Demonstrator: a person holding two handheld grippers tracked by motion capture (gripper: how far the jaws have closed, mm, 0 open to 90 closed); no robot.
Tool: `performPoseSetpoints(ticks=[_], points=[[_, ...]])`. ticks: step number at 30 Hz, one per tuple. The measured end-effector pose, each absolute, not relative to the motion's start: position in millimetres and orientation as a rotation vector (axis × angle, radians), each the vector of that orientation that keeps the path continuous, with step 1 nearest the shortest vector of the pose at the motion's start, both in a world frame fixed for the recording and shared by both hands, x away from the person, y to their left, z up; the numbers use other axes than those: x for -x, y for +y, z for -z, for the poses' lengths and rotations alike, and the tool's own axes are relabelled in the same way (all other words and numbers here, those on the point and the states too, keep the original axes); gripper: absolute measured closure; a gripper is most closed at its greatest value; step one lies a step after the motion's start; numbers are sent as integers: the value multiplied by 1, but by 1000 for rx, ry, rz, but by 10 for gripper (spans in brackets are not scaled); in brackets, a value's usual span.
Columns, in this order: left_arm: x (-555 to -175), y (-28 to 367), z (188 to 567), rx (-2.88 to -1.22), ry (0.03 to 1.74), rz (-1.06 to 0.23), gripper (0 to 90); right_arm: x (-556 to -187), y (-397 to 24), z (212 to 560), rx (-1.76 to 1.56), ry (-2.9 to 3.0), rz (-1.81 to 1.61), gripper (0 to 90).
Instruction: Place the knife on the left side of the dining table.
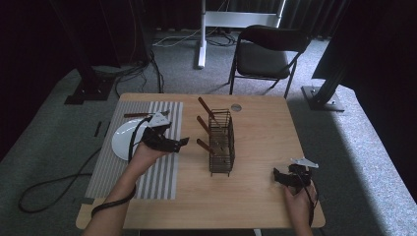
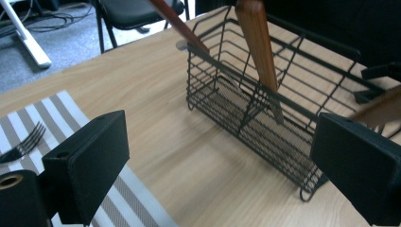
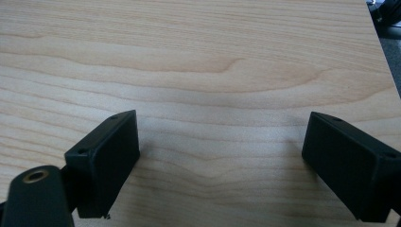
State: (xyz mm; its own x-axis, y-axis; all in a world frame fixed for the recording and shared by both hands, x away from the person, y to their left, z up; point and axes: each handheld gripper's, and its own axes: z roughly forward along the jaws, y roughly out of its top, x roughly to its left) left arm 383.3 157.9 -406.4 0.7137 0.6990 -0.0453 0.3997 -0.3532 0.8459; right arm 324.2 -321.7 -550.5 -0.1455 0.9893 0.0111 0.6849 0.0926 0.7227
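A black wire basket (image 1: 221,142) stands at the table's middle with three wooden-handled utensils (image 1: 205,110) leaning out of it to the left. My left gripper (image 1: 181,143) hovers open just left of the basket, over the striped mat's right edge. In the left gripper view the basket (image 2: 265,109) lies ahead between the open jaws, a wooden handle (image 2: 257,42) standing in it. My right gripper (image 1: 278,176) rests open near the table's front right, empty. Bare wood (image 3: 222,94) lies between its jaws in the right gripper view.
A striped placemat (image 1: 162,172) covers the table's left side with a white plate (image 1: 123,140) on it and a utensil (image 1: 135,115) at its far end. A fork (image 2: 23,144) lies on the mat. A black chair (image 1: 268,51) stands beyond the table.
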Motion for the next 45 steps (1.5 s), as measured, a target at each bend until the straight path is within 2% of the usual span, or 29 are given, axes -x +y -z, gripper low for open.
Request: performPoseSetpoints(ticks=[18, 19, 23, 29, 32, 34, 35, 41, 45], points=[[-411, 125, 388, -1959, 822, -334, 72, -324, -322, 550, -1639, 1888, -818, 111], [-412, 123, 388, -1958, 822, -330, 111, -324, -322, 551, -1638, 1888, -818, 111], [-417, 116, 390, -1970, 821, -314, 151, -324, -322, 550, -1639, 1888, -818, 111], [-421, 108, 392, -1968, 834, -284, 256, -324, -322, 550, -1638, 1888, -818, 111], [-422, 107, 393, -1946, 849, -300, 366, -324, -322, 550, -1639, 1888, -818, 111], [-424, 107, 394, -1941, 858, -276, 380, -324, -322, 550, -1639, 1888, -818, 111], [-425, 107, 395, -1936, 859, -268, 441, -324, -322, 550, -1639, 1888, -818, 111], [-429, 106, 398, -1917, 868, -205, 507, -324, -322, 550, -1639, 1887, -818, 111], [-430, 104, 400, -1913, 870, -179, 595, -324, -322, 550, -1639, 1885, -818, 115]])
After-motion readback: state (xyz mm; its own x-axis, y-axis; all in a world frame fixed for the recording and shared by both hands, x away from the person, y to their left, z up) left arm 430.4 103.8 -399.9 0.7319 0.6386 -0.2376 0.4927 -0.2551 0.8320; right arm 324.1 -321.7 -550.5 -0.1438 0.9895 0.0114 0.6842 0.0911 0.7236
